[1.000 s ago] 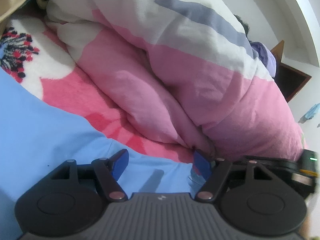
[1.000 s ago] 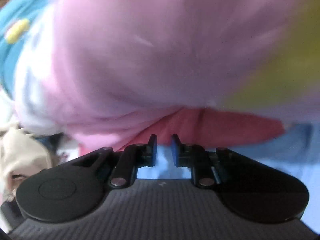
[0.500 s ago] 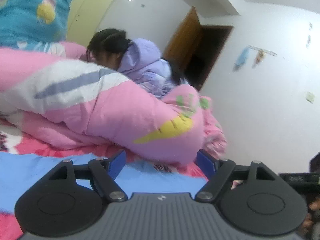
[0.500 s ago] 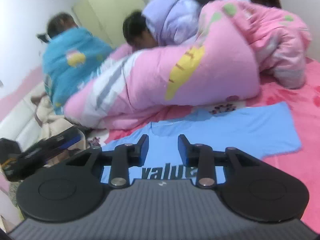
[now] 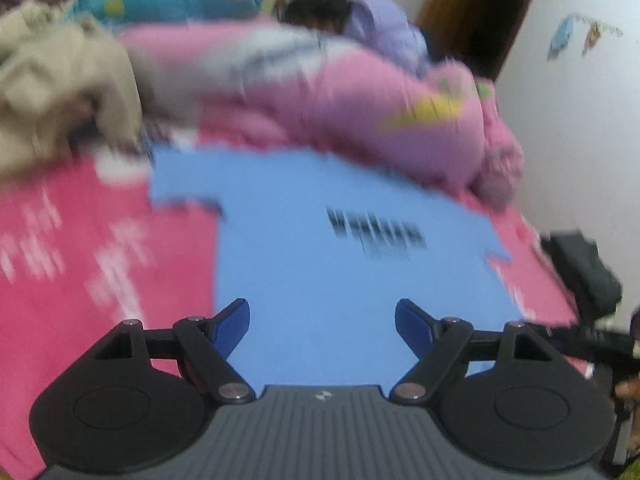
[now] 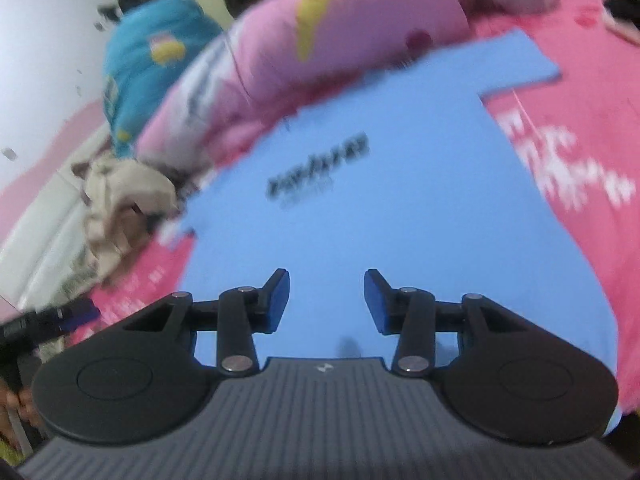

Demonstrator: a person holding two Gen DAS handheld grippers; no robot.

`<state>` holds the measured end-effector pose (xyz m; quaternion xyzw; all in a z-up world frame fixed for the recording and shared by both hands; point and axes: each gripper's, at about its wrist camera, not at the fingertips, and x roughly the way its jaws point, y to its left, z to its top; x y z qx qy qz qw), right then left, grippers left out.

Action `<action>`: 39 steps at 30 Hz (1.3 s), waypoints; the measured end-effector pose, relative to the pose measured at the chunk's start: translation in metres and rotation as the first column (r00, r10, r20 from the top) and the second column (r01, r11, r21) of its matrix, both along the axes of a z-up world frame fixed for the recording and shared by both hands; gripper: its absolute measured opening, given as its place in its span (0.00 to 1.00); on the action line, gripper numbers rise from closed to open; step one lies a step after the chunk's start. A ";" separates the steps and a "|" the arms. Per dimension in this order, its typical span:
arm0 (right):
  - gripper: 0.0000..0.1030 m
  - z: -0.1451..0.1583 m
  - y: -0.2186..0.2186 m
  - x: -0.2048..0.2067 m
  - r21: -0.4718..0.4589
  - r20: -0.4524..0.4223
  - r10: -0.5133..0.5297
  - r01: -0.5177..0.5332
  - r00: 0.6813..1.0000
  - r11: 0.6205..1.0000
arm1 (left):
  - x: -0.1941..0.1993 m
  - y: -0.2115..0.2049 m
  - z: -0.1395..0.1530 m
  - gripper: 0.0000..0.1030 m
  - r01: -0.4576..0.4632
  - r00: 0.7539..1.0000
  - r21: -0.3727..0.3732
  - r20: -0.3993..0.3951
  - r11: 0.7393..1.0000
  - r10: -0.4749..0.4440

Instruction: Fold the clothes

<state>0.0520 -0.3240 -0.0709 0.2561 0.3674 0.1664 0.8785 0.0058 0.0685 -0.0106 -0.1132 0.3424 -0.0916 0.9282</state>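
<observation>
Pink bedspread point(image 5: 80, 240), flat blue T-shirt point(image 5: 320, 272)

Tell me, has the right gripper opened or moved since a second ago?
Yes. The right gripper opened wider and pulled back from the pink quilt, now over the blue shirt.

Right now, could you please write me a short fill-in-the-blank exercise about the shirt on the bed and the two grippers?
1. The T-shirt spread flat on the bed is ____ in colour.
2. The left gripper has its jaws ____, holding nothing.
3. The bed cover under the shirt is mainly ____.
4. The right gripper grips ____.

Missing words: blue; open; pink; nothing
</observation>
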 end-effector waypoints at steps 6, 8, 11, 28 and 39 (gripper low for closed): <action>0.39 -0.021 -0.043 -0.029 -0.086 -0.044 -0.081 0.077 0.996 0.993 | -0.032 -0.020 -0.072 0.77 -0.003 0.997 0.070 -0.073 0.998 0.009; 0.39 -0.022 -0.065 -0.046 -0.077 -0.046 -0.132 0.128 0.990 0.989 | -0.050 -0.013 -0.075 0.77 0.004 0.999 0.075 -0.040 0.997 -0.001; 0.39 -0.023 -0.091 -0.069 -0.077 -0.073 -0.239 0.233 0.968 0.969 | -0.066 -0.003 -0.072 0.77 -0.010 0.999 0.061 -0.039 0.998 0.012; 0.40 -0.033 0.046 -0.062 -0.373 0.103 0.009 0.030 0.995 0.927 | -0.070 -0.113 -0.083 0.78 0.137 0.991 0.303 -0.044 0.943 -0.129; 0.47 -0.014 0.022 -0.106 -0.242 0.059 -0.037 0.050 0.998 0.969 | -0.085 -0.108 -0.052 0.80 0.129 0.991 0.195 -0.053 0.972 -0.121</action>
